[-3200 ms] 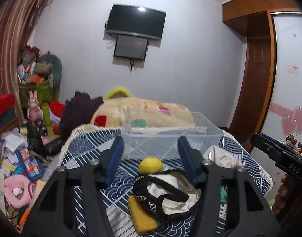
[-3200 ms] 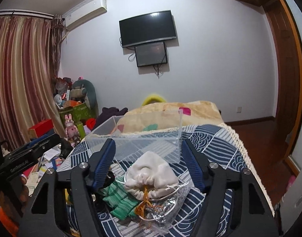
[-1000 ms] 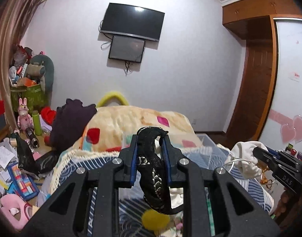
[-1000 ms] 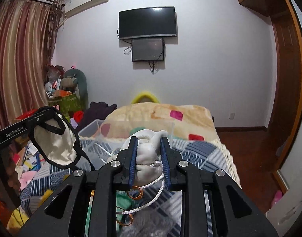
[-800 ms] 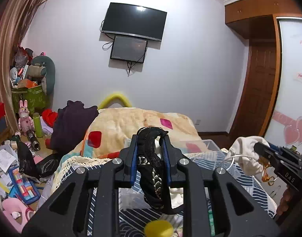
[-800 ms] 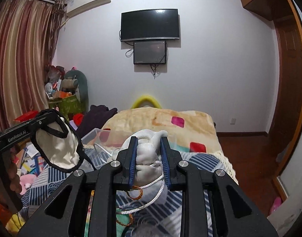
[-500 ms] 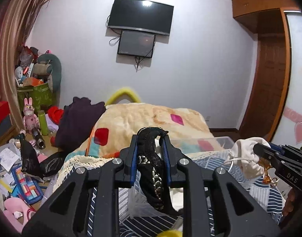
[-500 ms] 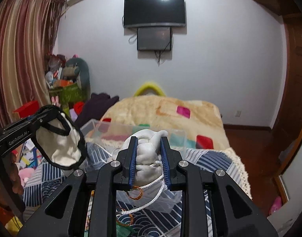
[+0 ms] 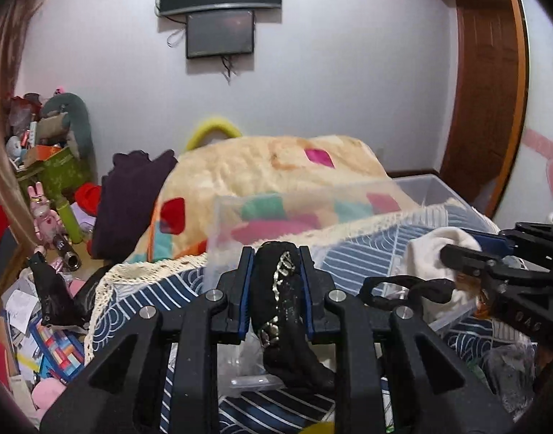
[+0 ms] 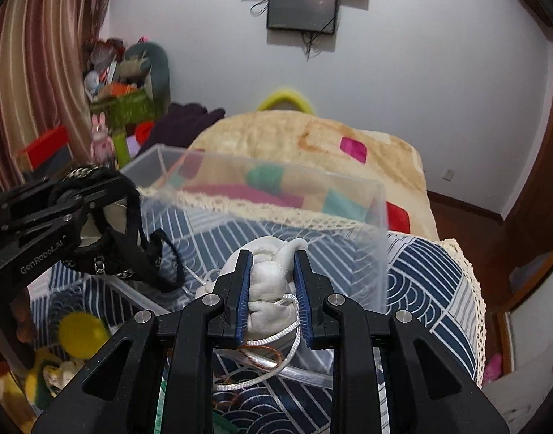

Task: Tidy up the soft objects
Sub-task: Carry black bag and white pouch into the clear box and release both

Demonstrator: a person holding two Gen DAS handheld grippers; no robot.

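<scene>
A bed (image 10: 435, 271) draped in a blue wave-patterned cover carries one clear plastic bin (image 10: 348, 195), open at the top, its long side running across both views. Two tools hang over it. The left tool (image 9: 276, 289) is clamped on one black-trimmed fabric pouch (image 9: 280, 311), which hangs lengthwise straight down between the blue pads above the bin's near left corner, a black strap looping off to its right. The right tool (image 10: 273, 291) is clamped on one cream drawstring pouch (image 10: 267, 289), bunched upright between its pads over the bin's near wall, a white cord and an orange cord trailing below. The right wrist view alone shows one yellow ball (image 10: 82, 331) lying on the cover just outside the bin's left front, and the left tool from the side with the pouch's pale lining. The left wrist view alone shows the right tool from the side, the cream pouch bulging out beyond its tip. One patchwork blanket (image 9: 262, 166) is heaped behind the bin.
</scene>
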